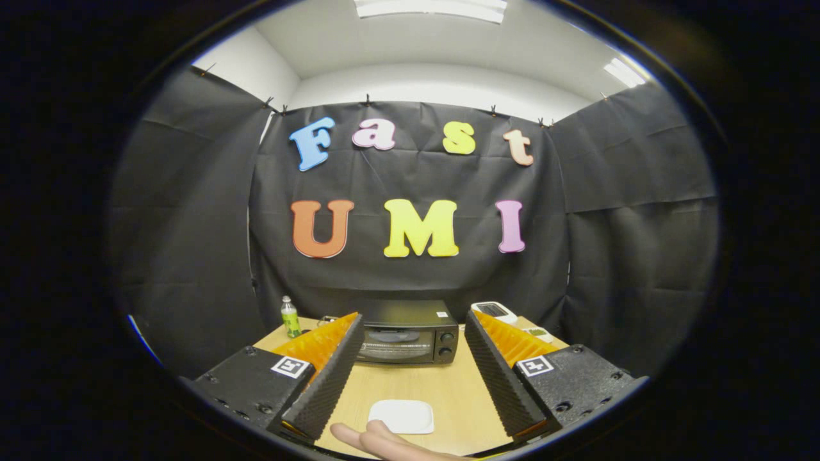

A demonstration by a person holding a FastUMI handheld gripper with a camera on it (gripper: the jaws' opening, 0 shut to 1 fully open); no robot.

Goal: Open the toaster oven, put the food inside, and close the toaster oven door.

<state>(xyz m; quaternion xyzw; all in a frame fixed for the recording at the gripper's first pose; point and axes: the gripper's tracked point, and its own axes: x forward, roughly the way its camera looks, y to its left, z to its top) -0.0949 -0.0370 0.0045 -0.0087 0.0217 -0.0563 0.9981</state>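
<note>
A black toaster oven (409, 334) stands at the far end of the wooden table (448, 390), its glass door shut and two knobs on its right side. My gripper (413, 323) is held above the table, open, its two fingers (333, 365) spread wide with nothing between them. The oven sits beyond the fingertips, seen through the gap. A white flat plate (402, 416) lies on the table between the fingers, nearer to me. A person's hand (378, 442) rests just in front of the plate. No food can be made out on the plate.
A small green bottle (290, 317) stands at the table's back left. A white device (494, 312) and a small flat item (539, 333) lie at the back right. Black cloth walls close in the table on three sides.
</note>
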